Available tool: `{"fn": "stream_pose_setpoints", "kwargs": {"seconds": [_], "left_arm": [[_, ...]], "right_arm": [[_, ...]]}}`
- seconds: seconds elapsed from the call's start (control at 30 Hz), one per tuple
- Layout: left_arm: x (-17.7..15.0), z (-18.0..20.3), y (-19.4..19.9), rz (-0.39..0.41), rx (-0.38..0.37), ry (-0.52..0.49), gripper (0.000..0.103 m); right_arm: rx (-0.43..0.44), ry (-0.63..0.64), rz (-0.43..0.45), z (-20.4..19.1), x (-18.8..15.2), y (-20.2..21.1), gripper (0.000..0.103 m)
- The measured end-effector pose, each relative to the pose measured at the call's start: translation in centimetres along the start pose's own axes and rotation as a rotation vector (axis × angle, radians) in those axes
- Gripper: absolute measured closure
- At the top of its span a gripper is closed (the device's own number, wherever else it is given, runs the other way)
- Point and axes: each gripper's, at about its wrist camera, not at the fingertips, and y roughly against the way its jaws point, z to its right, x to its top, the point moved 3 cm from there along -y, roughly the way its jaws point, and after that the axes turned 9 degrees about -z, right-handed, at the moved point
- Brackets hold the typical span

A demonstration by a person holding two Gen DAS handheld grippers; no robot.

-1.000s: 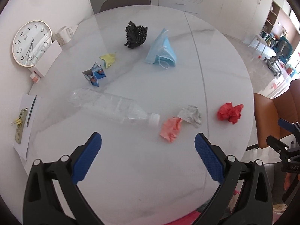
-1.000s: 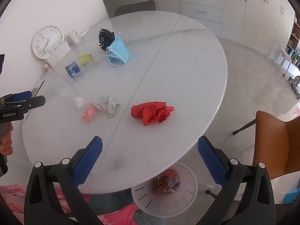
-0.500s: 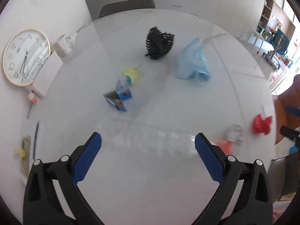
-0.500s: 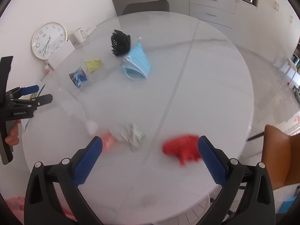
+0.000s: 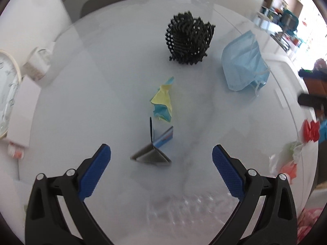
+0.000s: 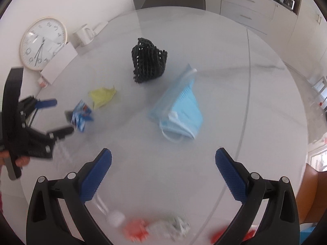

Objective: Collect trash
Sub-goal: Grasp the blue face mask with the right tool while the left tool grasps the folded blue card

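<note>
My left gripper (image 5: 161,159) is open and empty, its jaws wide on either side of a small blue printed carton (image 5: 154,150) on the white round table (image 5: 81,94). Beyond it lie a yellow-blue wrapper (image 5: 162,104), a black mesh net (image 5: 189,41) and a blue face mask (image 5: 243,67). A clear plastic bottle (image 5: 190,208) lies blurred under the left gripper. My right gripper (image 6: 163,165) is open and empty, just short of the face mask (image 6: 179,110). The left gripper (image 6: 47,118) shows at the left of the right wrist view, around the carton (image 6: 80,115).
A wall clock (image 6: 41,43), a white mug (image 6: 83,34) and a white box (image 6: 59,63) stand at the table's left edge. Red (image 5: 311,130), pink and grey-white crumpled wads (image 6: 157,227) lie near the front edge. A grey chair (image 6: 173,0) stands beyond the table.
Both grippers have moved forward over the table. The left one has passed over the bottle and come up to the carton. The right one has passed the crumpled wads toward the mask.
</note>
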Motion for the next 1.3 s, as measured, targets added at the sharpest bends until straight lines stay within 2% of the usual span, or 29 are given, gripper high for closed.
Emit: {"fn": "stream_pose_setpoints", "kwargs": {"seconds": [0.17,0.27,0.4,0.7,0.97,1.1,1.2,1.3], "left_arm": [[0.9,-0.9,-2.2,-0.043,-0.049,-0.055,0.008],[1.3,-1.2,-3.2,-0.068,-0.078,-0.088,0.013],[1.6,-1.7,-3.4,-0.081,-0.091,-0.112,0.013],[1.1,-3.0,-1.6,-0.049,-0.132,-0.045,0.013],[1.1,-2.8,-1.1,-0.071,-0.147,-0.037,0.013],[0.6,-3.7,-1.0,-0.158,-0.170,0.072,0.013],[0.1,-4.6,-0.4,-0.161,-0.244,0.200,0.013],[-0.1,-5.2,-0.1,-0.152,-0.274,0.310,0.013]], "right_arm": [[-0.026,-0.063,-0.045,1.0,2.7,-2.8,0.002],[-0.044,-0.085,-0.073,1.4,3.7,-4.2,0.002],[-0.043,-0.095,-0.073,1.4,4.2,-4.6,0.002],[-0.036,-0.080,-0.082,1.3,4.2,-5.2,0.002],[-0.043,-0.058,-0.075,1.3,4.3,-4.9,0.002],[-0.034,-0.058,-0.067,1.4,4.2,-4.8,0.002],[-0.024,-0.064,-0.061,1.5,4.1,-4.9,0.002],[-0.016,-0.066,-0.063,1.7,4.1,-5.1,0.002]]}}
